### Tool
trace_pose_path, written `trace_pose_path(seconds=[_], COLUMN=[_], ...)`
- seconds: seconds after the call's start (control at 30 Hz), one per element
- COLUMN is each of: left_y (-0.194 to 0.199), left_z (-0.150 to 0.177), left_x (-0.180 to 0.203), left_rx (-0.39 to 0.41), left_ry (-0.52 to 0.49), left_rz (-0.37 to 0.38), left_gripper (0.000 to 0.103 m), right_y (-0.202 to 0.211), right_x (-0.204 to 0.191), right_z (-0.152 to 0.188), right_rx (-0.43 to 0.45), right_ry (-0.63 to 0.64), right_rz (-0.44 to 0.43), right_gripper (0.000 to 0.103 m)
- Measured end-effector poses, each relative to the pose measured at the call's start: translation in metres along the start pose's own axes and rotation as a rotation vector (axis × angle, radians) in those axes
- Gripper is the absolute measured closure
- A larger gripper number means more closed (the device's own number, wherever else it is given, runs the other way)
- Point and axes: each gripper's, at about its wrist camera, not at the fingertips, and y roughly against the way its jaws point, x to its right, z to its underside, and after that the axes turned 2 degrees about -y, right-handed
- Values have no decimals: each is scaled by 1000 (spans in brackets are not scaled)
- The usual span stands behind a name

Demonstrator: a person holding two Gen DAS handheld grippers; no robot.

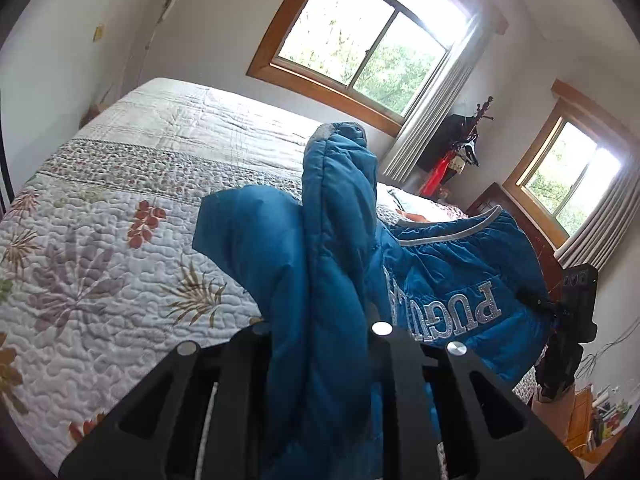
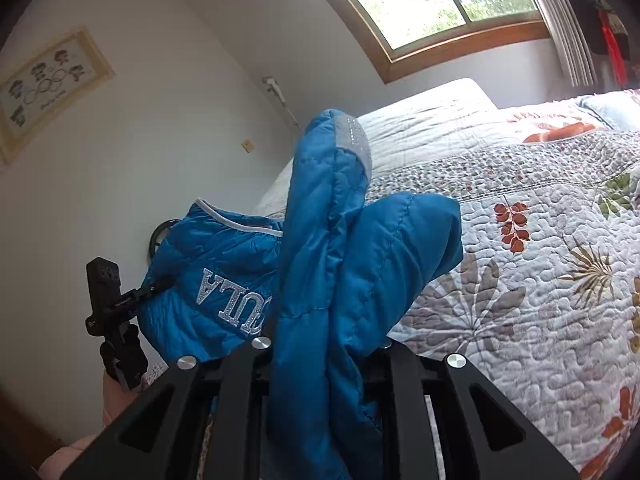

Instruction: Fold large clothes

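Folding has barely begun, as far as these views show. The blue padded jacket (image 1: 328,264) is lifted off the bed (image 1: 120,208) and hangs bunched between the two tools, with no flat, squared fold anywhere in sight. I judge that the whole job is left: spreading the jacket on the quilt, bringing the sleeves in, and doubling the body over.

In the left wrist view, the left tool (image 1: 320,344) at the bottom centre of the frame is pressed together on a thick wad of jacket fabric, which rises from between its fingers toward the middle of the frame and ends in a grey-tipped cuff or edge. The lettered body panel of the jacket hangs at the right of the frame, where the right tool (image 1: 576,312) shows as a dark shape touching the fabric at the far right edge.

In the right wrist view, the right tool (image 2: 320,352) at the bottom centre likewise pinches a thick fold of jacket (image 2: 340,272), which stands up through the middle of the frame. The lettered panel lies at the left centre, with the left tool (image 2: 108,312) at its lower left edge. The bed (image 2: 520,280) fills the right side, below and beyond the jacket.
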Motion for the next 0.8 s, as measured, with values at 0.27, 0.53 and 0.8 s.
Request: trace_pose_path(seconds=[0.27,0.53,0.8], left_y=[69,18,21], left_z=[87,178,195], left_x=[-23,-111,-120], left_rx=[-42,-169,-109], left_ry=[23,168,214], left_rz=[-39,-128,-95], left_gripper=[87,67,53], right_y=[11,-39,-40], right_x=[-30,41,75], right_z=[82,164,184], right_rx=[-82,-194,-165], right_ry=[-8,-222,-344], right_rz=[-17,95,-47], right_gripper=[87,80,72])
